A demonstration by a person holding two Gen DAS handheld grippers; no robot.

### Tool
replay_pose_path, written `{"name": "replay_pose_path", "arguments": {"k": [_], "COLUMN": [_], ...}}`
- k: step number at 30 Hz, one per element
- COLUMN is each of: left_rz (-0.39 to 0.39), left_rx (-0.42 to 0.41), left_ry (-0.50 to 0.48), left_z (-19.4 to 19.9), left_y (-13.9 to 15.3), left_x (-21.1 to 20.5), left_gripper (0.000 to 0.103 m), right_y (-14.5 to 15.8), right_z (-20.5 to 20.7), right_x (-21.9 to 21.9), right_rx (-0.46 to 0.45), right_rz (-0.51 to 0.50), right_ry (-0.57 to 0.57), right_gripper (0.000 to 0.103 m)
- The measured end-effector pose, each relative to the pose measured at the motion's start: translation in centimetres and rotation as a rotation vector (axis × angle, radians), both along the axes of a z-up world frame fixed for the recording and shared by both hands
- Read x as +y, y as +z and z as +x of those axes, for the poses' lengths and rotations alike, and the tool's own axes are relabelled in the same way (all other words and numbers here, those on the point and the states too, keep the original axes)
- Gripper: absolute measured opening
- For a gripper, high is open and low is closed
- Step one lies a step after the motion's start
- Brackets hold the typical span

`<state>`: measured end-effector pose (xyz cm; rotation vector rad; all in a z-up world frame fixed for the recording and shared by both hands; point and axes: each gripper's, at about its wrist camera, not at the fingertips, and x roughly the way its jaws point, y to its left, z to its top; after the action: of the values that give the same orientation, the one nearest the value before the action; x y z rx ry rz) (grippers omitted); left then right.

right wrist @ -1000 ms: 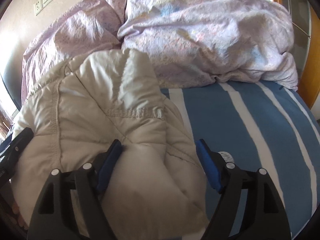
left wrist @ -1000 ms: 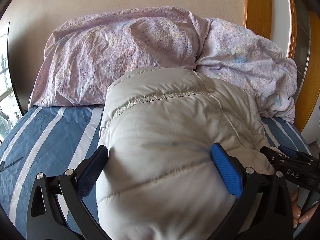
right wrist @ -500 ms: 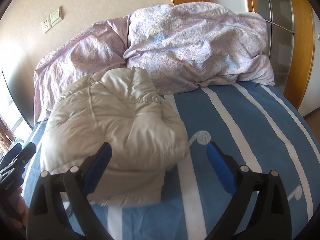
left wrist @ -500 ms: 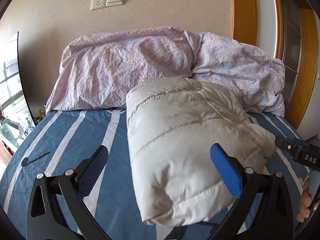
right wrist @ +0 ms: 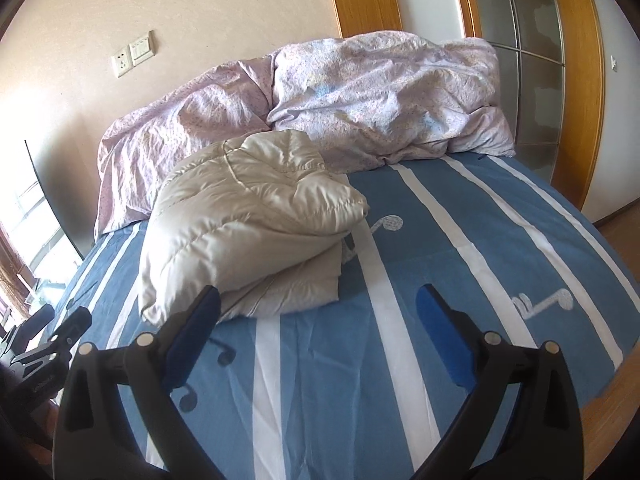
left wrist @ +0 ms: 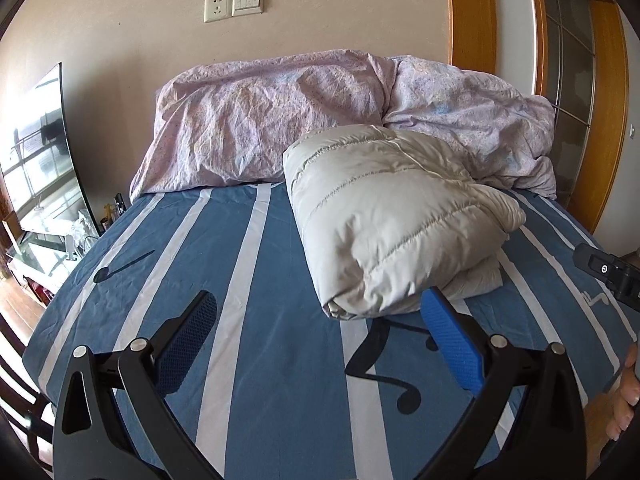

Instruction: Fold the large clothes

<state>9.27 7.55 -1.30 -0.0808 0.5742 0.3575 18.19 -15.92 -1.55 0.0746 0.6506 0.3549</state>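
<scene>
My own arms are out of sight; only fingertips of my right hand [left wrist: 626, 408] show at the edge of the left wrist view, cut off by the frame, beside a black piece of my right gripper's body. In the right wrist view a black clamp-like part of my left tool sits at the lower left, too dark to read further. The underside of the folded cream quilted puffer jacket [left wrist: 392, 216] is hidden, and I cannot tell how its sleeves are tucked; a thinner layer sticks out beneath the bulky top fold on its right side.

My left gripper [left wrist: 320, 336] has its jaws spread wide with nothing between them, only the blue bedsheet with white stripes and black music notes [left wrist: 248, 280]. My right gripper [right wrist: 320, 328] is likewise wide apart and empty, over the same sheet.

The jacket lies on the bed ahead of both tools, apart from them. In the left view its near edge sits just beyond my right blue pad [left wrist: 452, 344], toward the right of centre. In the right view the jacket [right wrist: 248, 216] is ahead and to the left, its near corner behind my left pad [right wrist: 192, 340]. Its far end rests against the crumpled lilac floral duvet [left wrist: 280, 120] heaped along the beige wall [left wrist: 160, 20].
</scene>
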Motion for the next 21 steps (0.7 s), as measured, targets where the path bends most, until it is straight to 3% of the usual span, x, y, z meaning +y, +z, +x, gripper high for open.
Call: {"name": "replay_pose_path", "arguments": {"k": [7,21], "left_rz": [-0.035,-0.090], "left_rx": [0.012,0.013], "left_ry": [-0.018,-0.041], "left_z": [-1.9,-1.8], "left_y": [0.0,0.7], "left_x": [-1.1,-1.7], "left_gripper": [0.102,0.102], "right_y": [0.1,-0.1], "right_z": [-3.5,-4.3], "right_x": [-0.8,-1.1], "right_rx": [0.002,0.056], "right_rz": [0.017,0.055], "right_ry": [-0.005,0.023], "right_gripper": [0.098,0.098]}}
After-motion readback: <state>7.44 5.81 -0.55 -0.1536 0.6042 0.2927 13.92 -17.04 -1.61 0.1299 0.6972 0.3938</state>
